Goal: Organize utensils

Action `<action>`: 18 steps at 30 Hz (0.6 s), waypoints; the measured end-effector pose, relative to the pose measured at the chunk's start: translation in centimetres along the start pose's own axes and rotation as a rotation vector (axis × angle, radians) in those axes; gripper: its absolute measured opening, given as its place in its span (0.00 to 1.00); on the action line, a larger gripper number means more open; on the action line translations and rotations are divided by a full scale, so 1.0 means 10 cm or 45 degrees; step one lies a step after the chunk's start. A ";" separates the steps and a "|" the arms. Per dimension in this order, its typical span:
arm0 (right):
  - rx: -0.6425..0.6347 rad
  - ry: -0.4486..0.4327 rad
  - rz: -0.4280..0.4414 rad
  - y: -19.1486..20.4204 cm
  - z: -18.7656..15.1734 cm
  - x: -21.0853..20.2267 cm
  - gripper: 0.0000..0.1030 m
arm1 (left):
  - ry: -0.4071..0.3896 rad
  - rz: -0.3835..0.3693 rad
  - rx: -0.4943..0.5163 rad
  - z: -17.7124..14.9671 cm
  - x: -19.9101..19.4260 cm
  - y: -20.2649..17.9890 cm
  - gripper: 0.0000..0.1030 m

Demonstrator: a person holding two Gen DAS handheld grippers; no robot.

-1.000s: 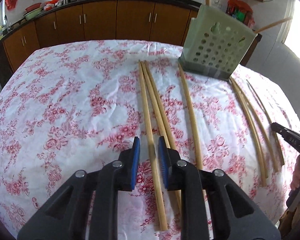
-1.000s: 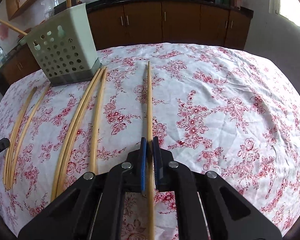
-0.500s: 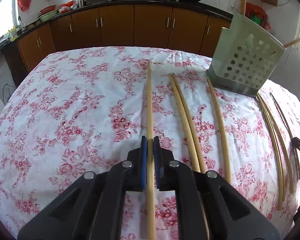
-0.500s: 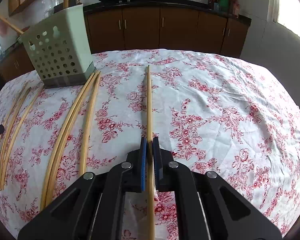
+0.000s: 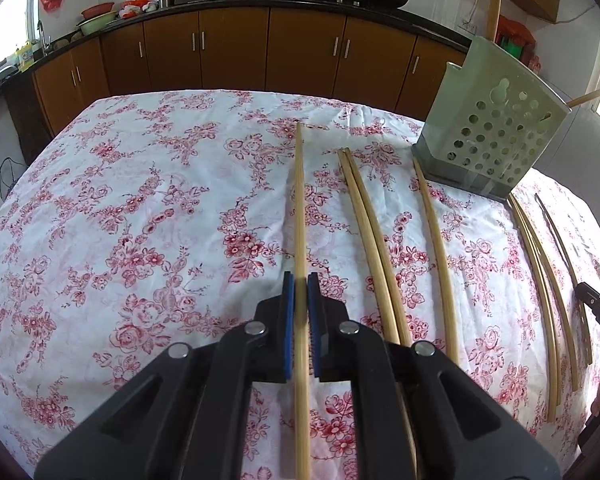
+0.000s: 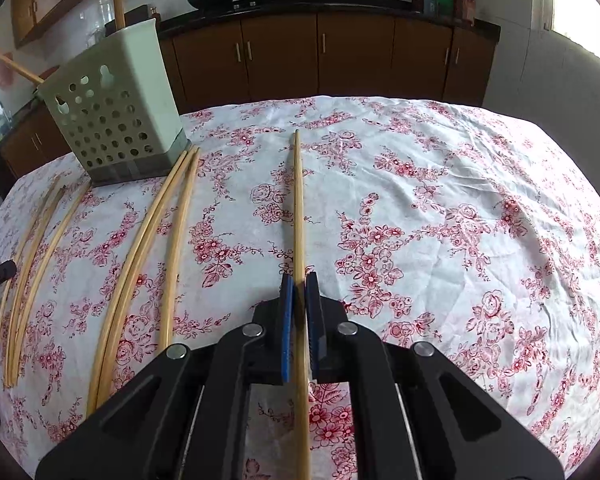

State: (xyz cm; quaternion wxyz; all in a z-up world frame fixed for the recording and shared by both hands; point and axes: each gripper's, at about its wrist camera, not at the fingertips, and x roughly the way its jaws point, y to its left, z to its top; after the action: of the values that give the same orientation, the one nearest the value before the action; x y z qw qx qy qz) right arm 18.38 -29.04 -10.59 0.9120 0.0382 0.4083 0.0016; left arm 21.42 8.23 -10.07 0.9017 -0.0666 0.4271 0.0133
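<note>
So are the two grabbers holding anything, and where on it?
Yes. The left gripper pinches one chopstick near its close end. The right gripper pinches another chopstick the same way.

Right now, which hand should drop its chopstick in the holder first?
Right, but barely. The right tongs are shut on the right chopstick, the left tongs on the left chopstick. The green holder looks slightly nearer the right one.

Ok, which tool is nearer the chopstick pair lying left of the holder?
Left. The left tool, shut on a chopstick, is right beside that pair; the right tool is off beyond the holder and more sticks.
</note>
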 end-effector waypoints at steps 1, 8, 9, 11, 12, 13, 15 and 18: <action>0.000 0.000 0.000 0.00 0.00 0.00 0.07 | 0.000 -0.001 -0.001 0.00 0.00 0.00 0.10; -0.002 0.000 -0.001 0.00 0.00 0.00 0.07 | 0.000 -0.004 -0.003 0.00 0.01 0.01 0.10; -0.002 0.000 0.000 0.00 0.00 0.00 0.07 | 0.000 -0.005 -0.004 0.00 0.00 0.01 0.09; -0.001 0.000 0.000 0.00 0.00 0.00 0.07 | 0.000 -0.008 -0.007 0.00 0.00 0.01 0.10; -0.001 0.000 0.000 0.00 0.00 0.00 0.07 | 0.000 -0.009 -0.008 0.00 0.00 0.01 0.10; -0.001 0.000 0.000 0.00 0.00 0.00 0.08 | 0.000 -0.010 -0.008 -0.01 0.00 0.01 0.10; -0.001 0.000 0.000 0.00 0.00 0.00 0.08 | 0.000 -0.009 -0.007 -0.01 0.00 0.01 0.10; -0.002 0.000 0.000 0.00 0.00 0.00 0.08 | 0.000 -0.010 -0.009 0.00 0.00 0.01 0.10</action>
State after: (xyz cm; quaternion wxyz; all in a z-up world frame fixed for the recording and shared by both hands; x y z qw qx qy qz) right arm 18.41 -29.01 -10.61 0.9120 0.0376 0.4084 0.0019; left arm 21.37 8.30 -10.09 0.9015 -0.0714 0.4268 0.0111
